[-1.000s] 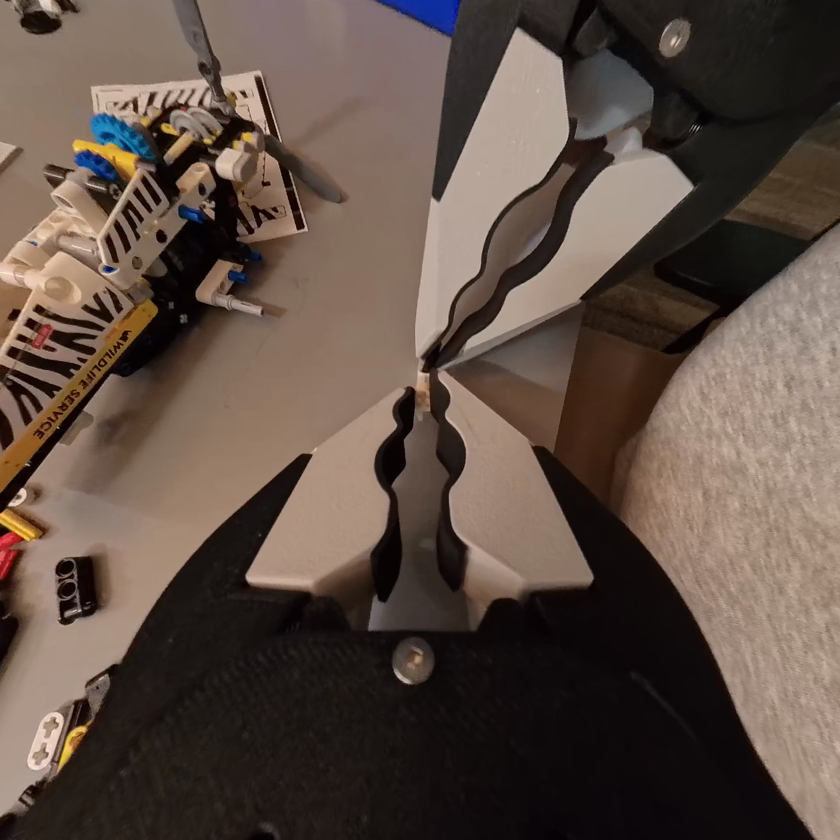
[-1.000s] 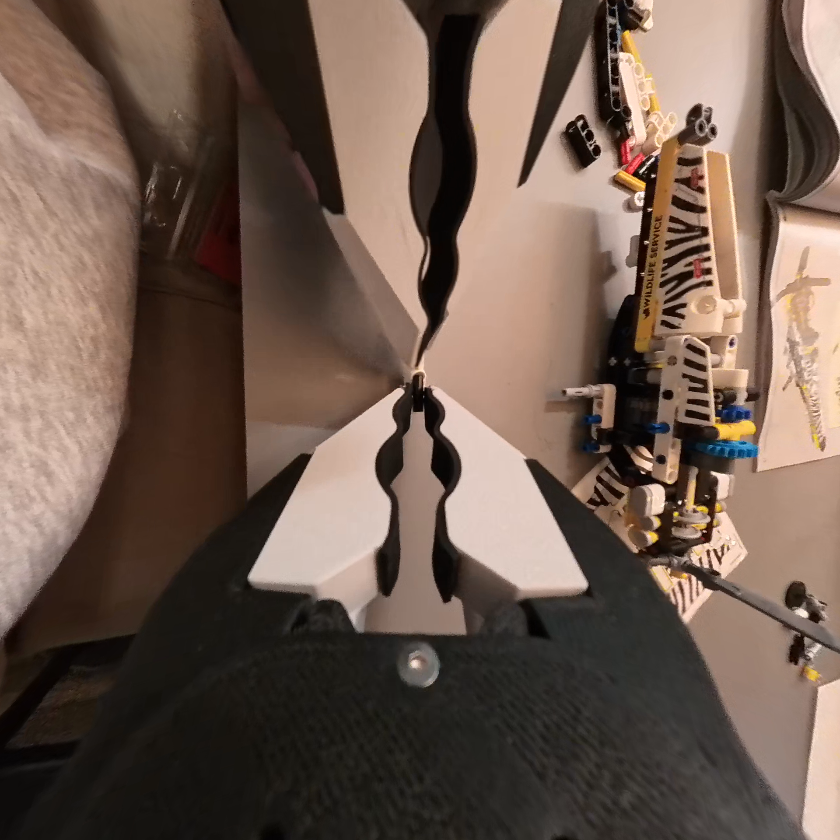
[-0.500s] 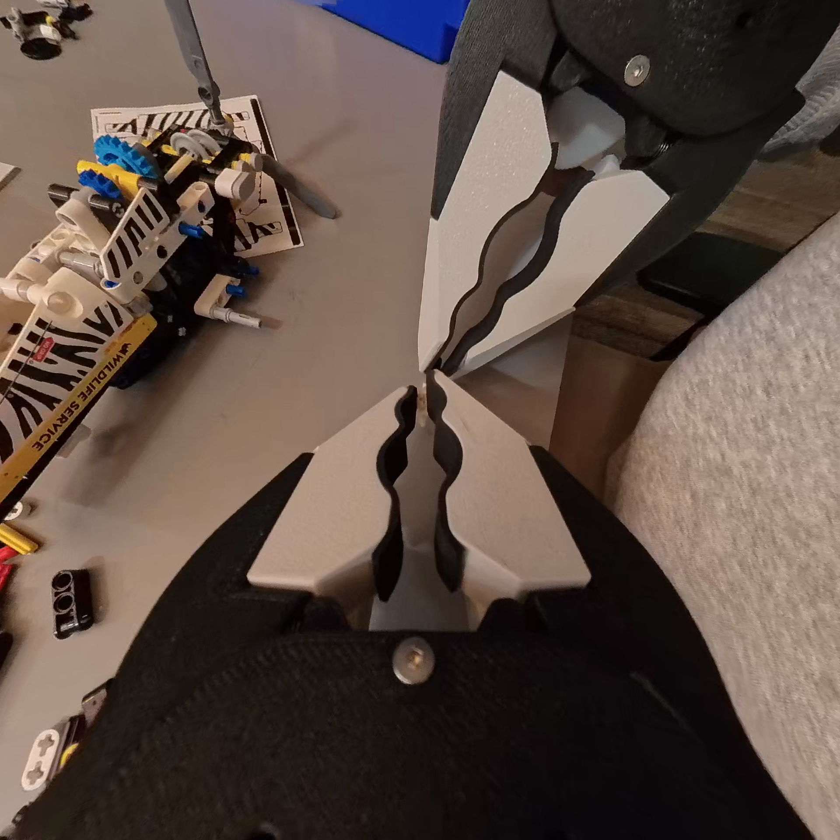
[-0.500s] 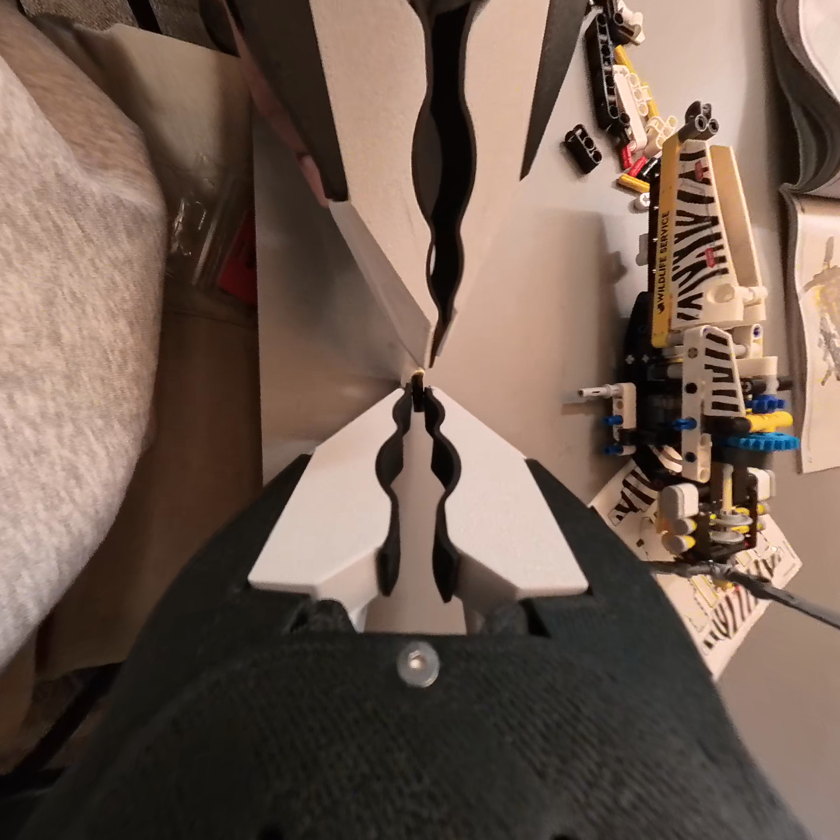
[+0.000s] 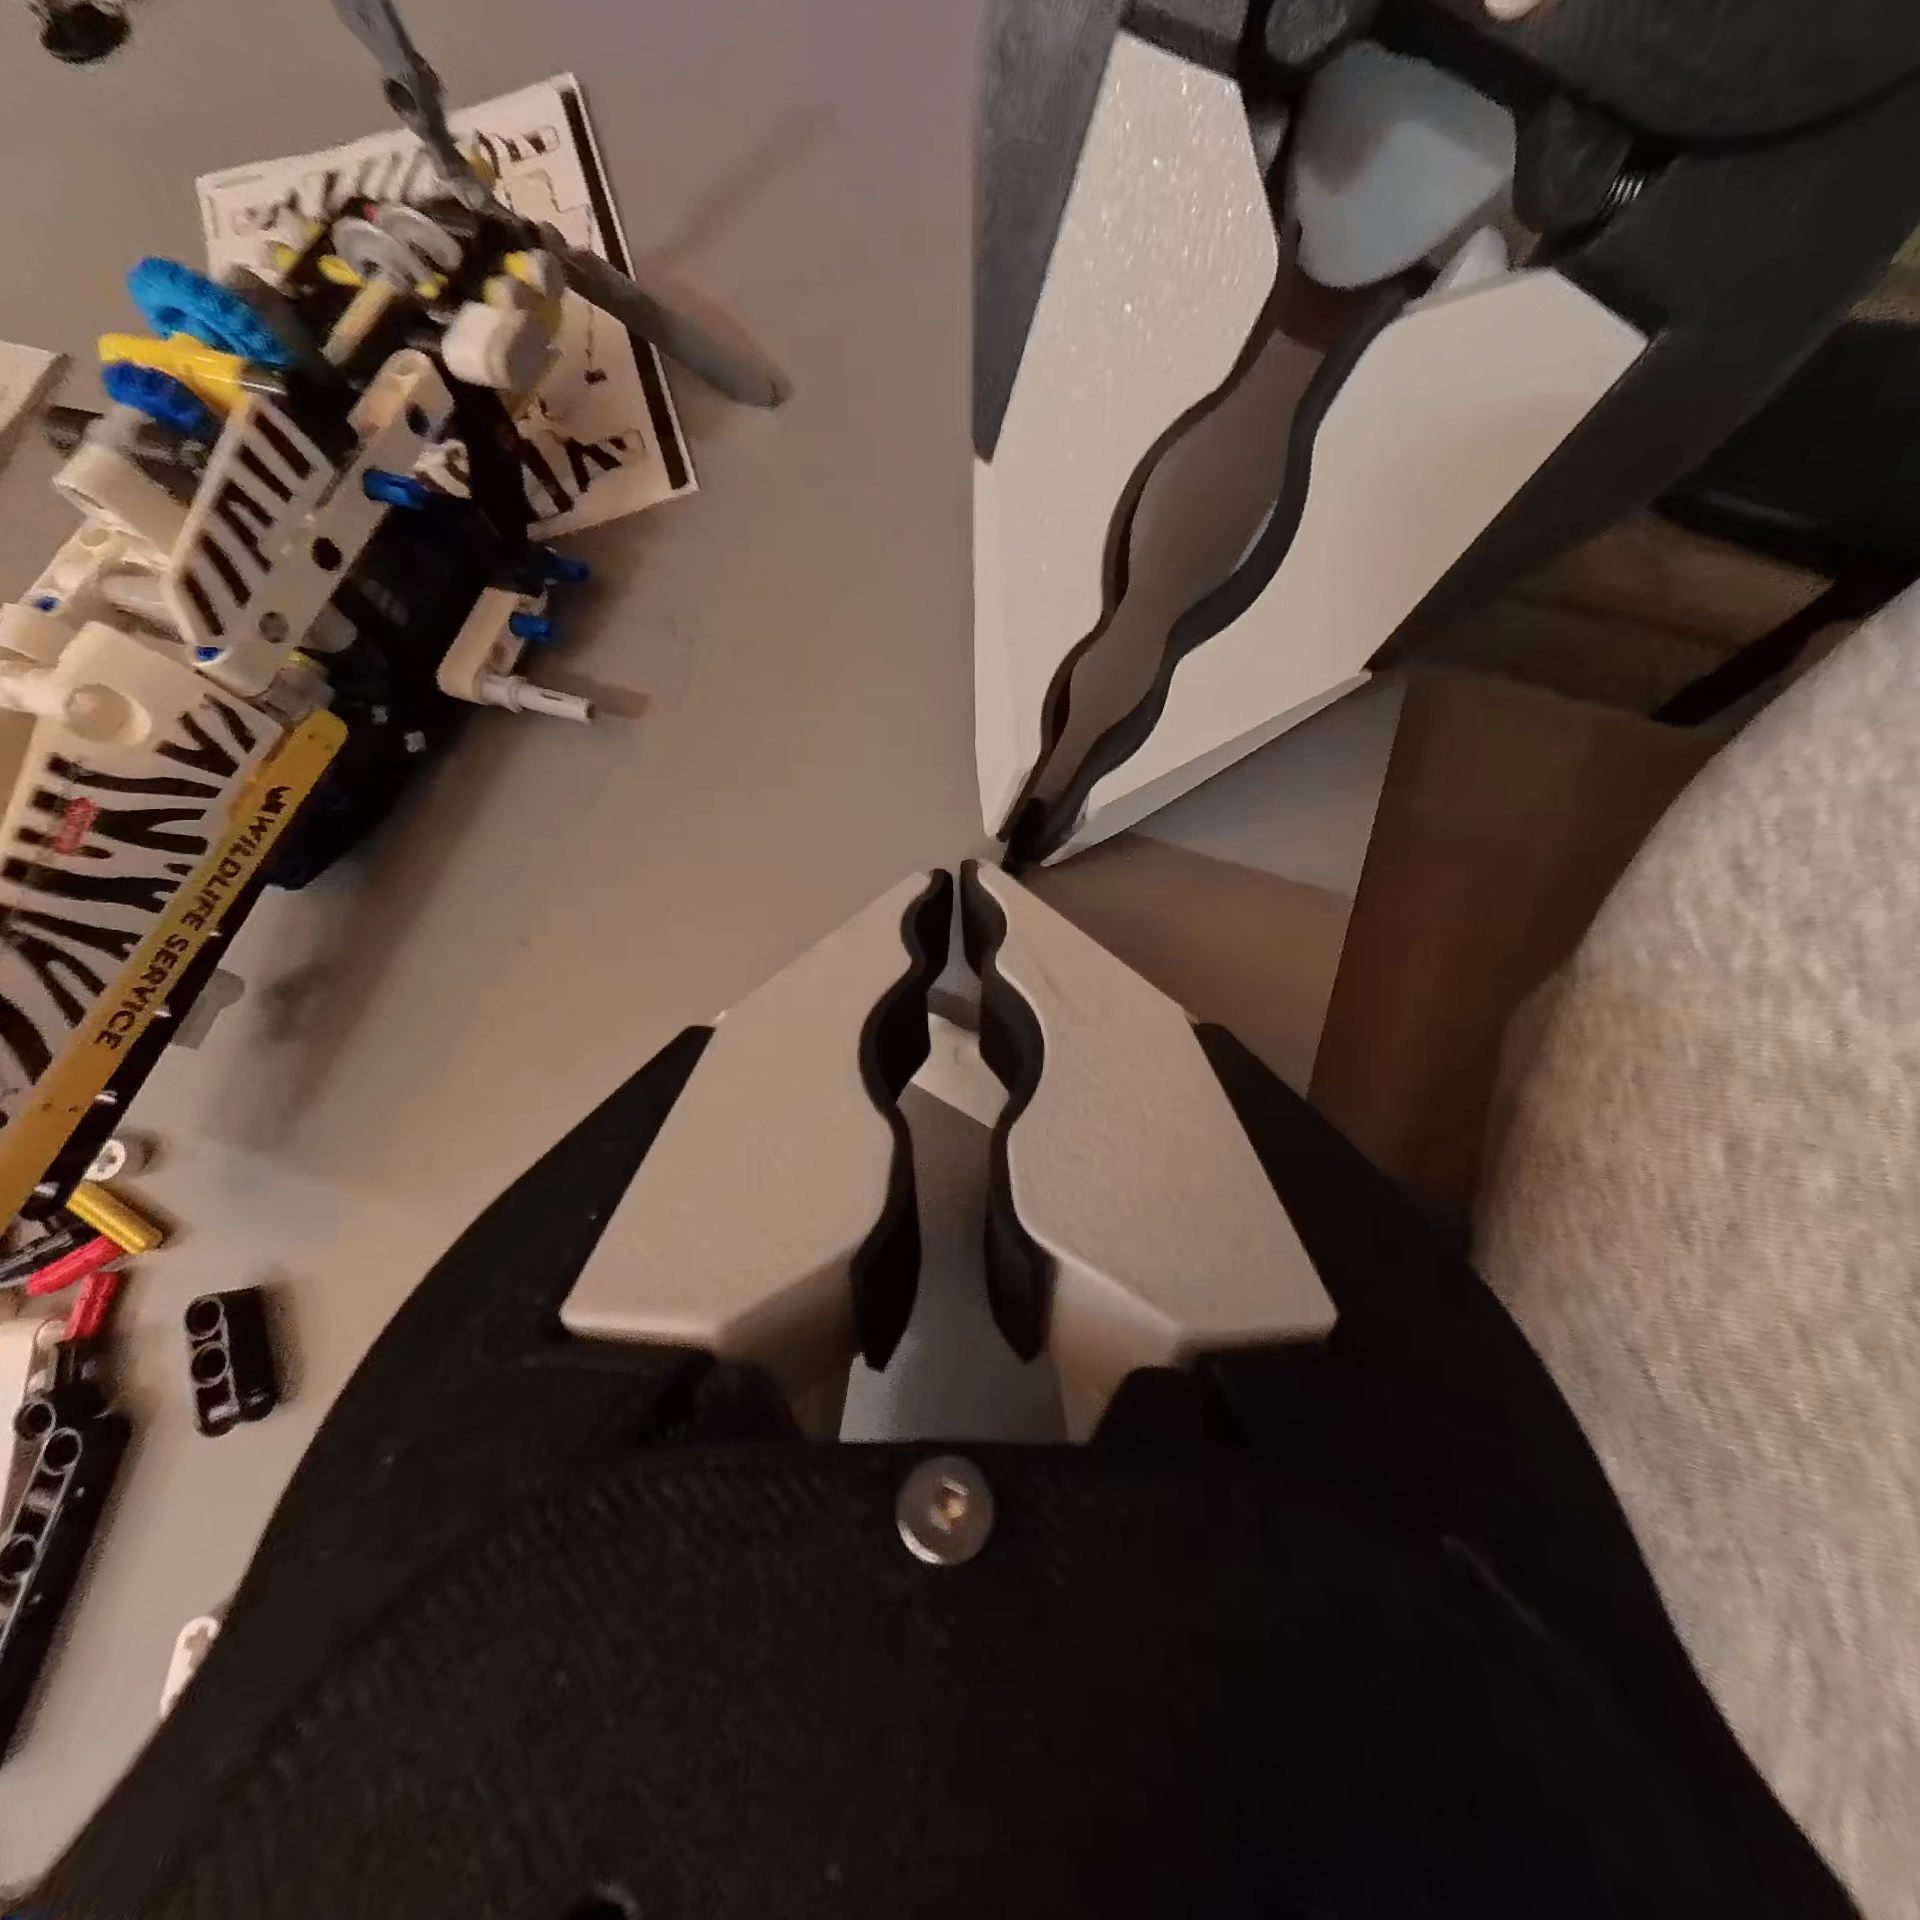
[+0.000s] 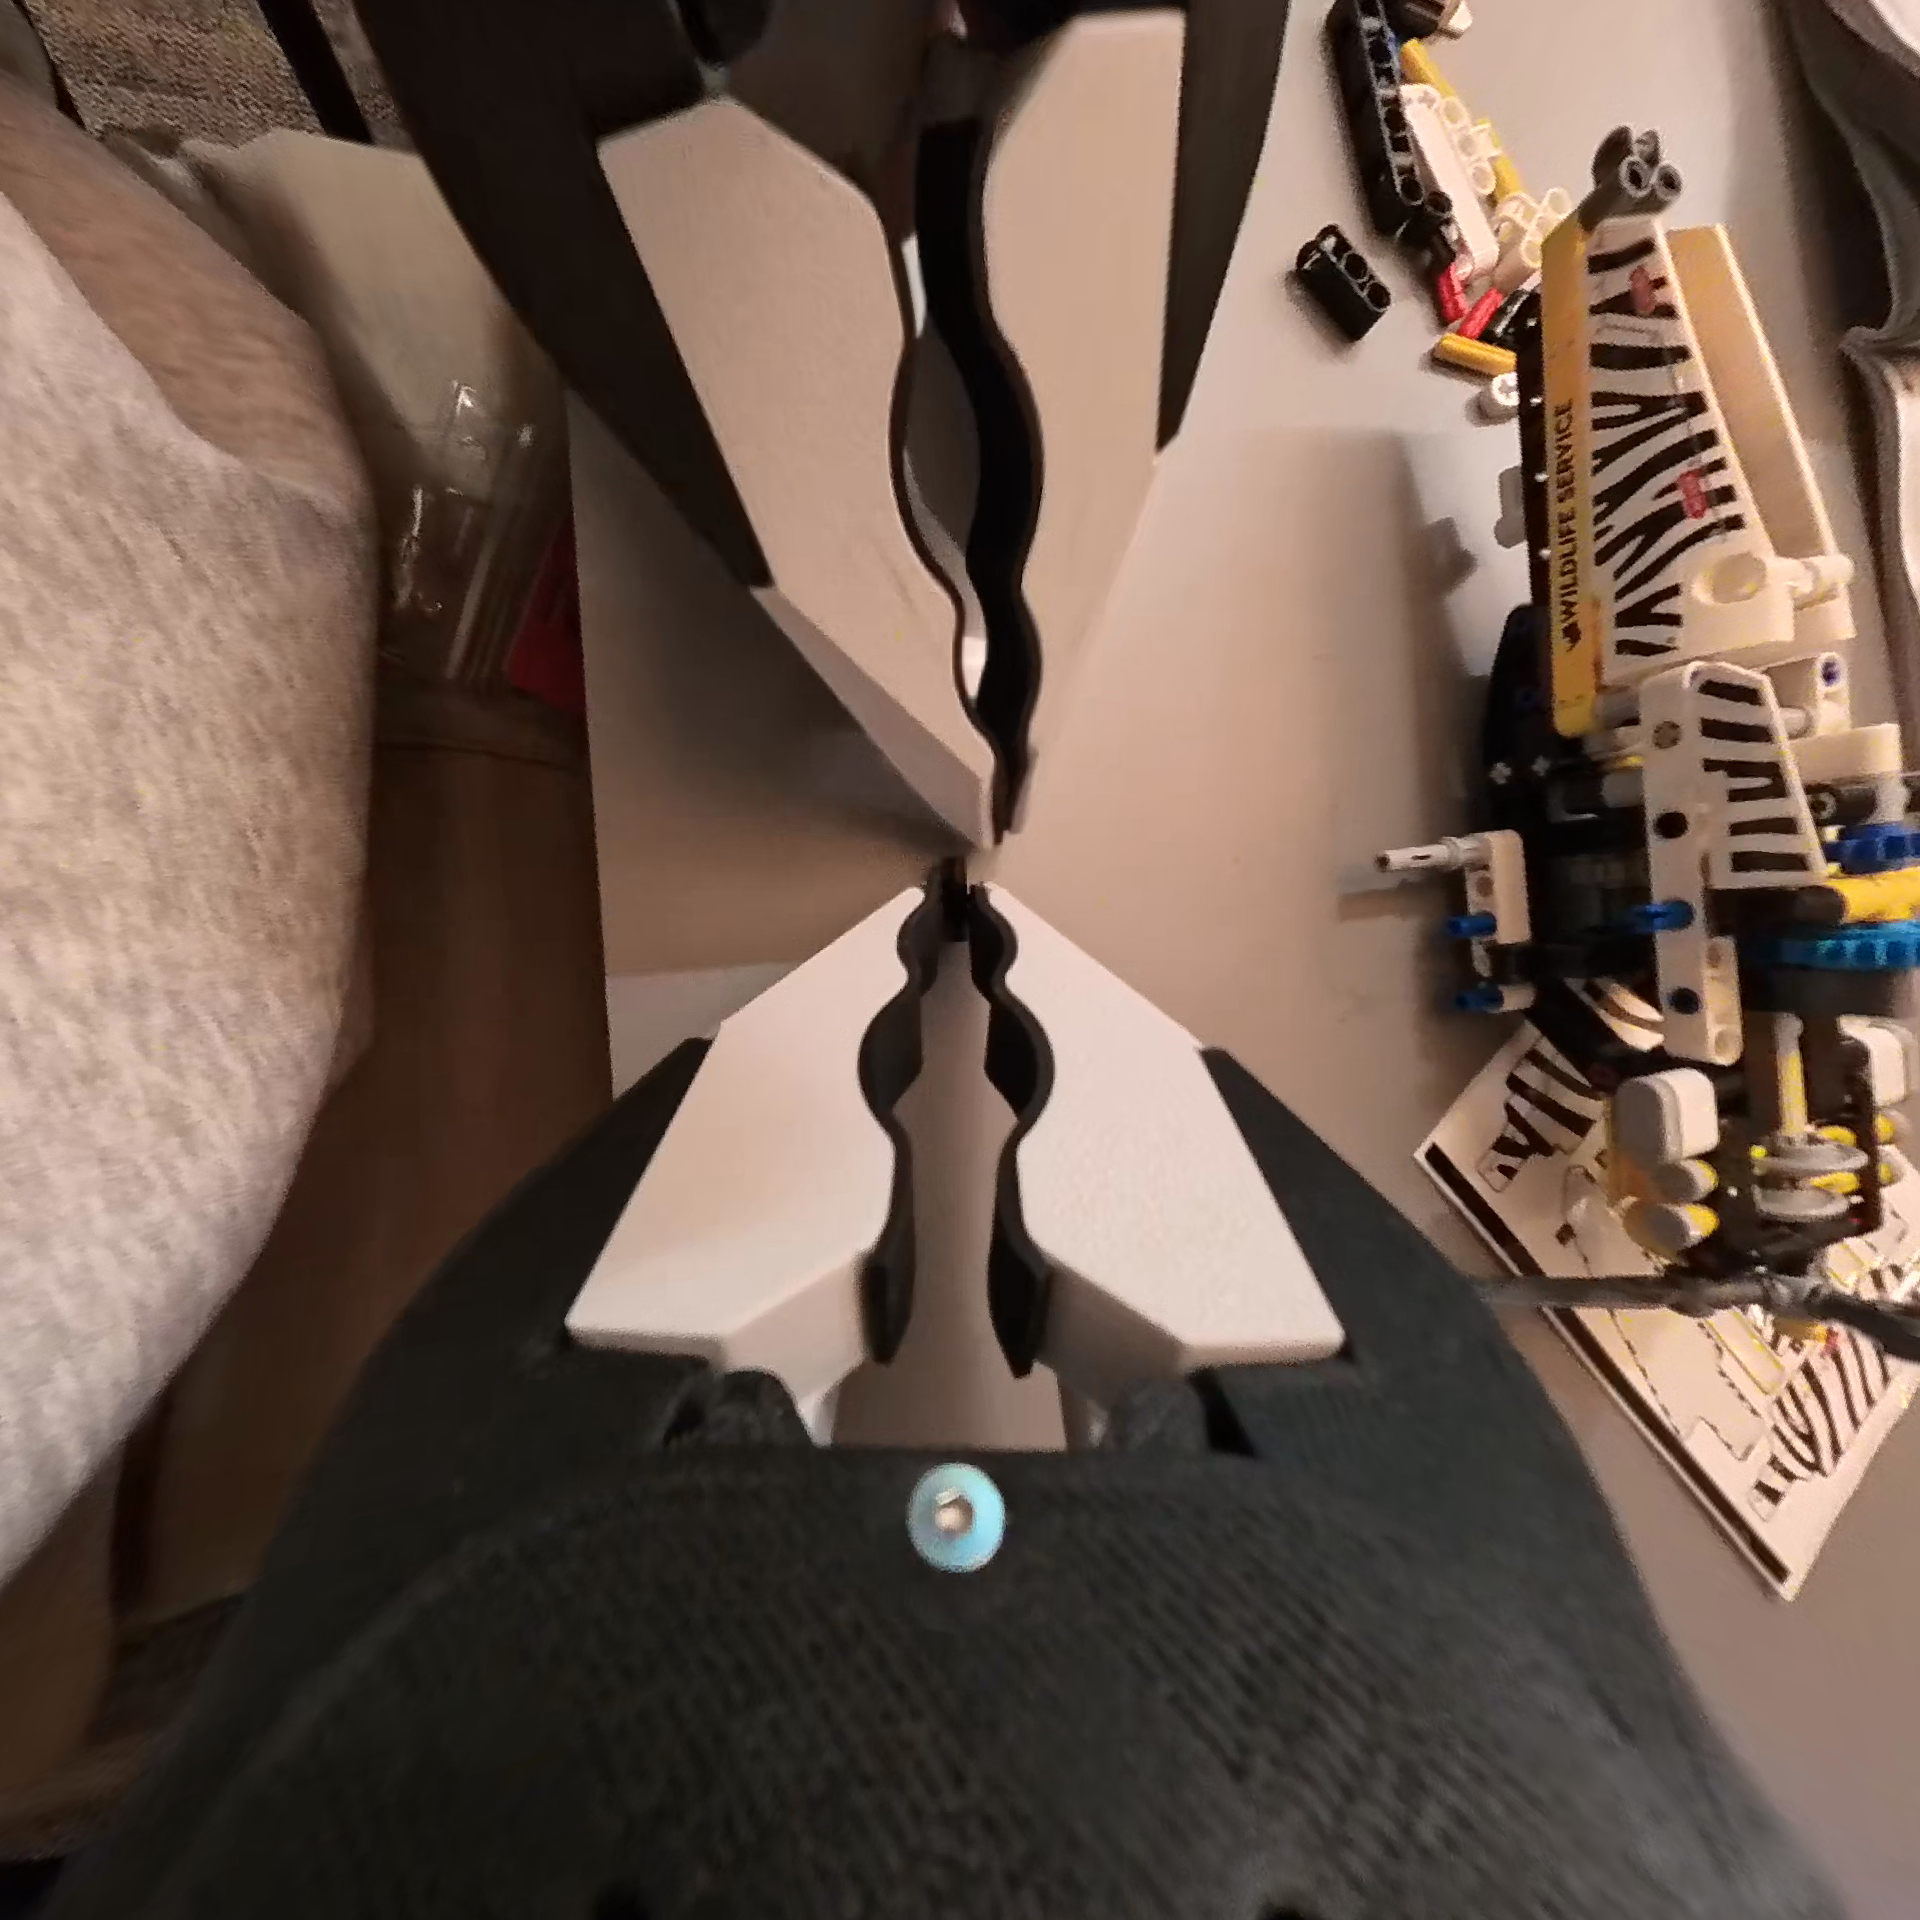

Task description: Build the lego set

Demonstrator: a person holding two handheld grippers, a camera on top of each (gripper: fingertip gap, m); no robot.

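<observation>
The right gripper [image 6: 958,899] has its fingers [image 6: 1132,1122] clenched on a tiny black piece [image 6: 954,902] that sticks out just past their tips. The left gripper [image 5: 956,883] faces it tip to tip, almost touching, over the near edge of the grey worktop [image 5: 748,790]; its fingers [image 5: 790,1132] are pressed nearly together at the tips, and I cannot tell whether anything sits between them. In the left wrist view the right gripper [image 5: 1023,836] comes down from the upper right. Well off to the side on the worktop lies the partly built lego model [image 6: 1683,790], a helicopter with zebra-striped white panels, a yellow strip along one edge, blue gears and grey rotor blades. It lies partly on a striped sticker sheet [image 6: 1621,1455]. Beyond its tail, loose pieces are scattered: a short black beam with 3 holes [image 5: 231,1359], a yellow pin [image 5: 114,1218], red pins [image 5: 78,1262] and a longer black beam [image 5: 47,1496]. An open booklet [image 6: 1870,239] lies past the model. Light grey fabric [image 5: 1704,1299] fills the side off the worktop.
</observation>
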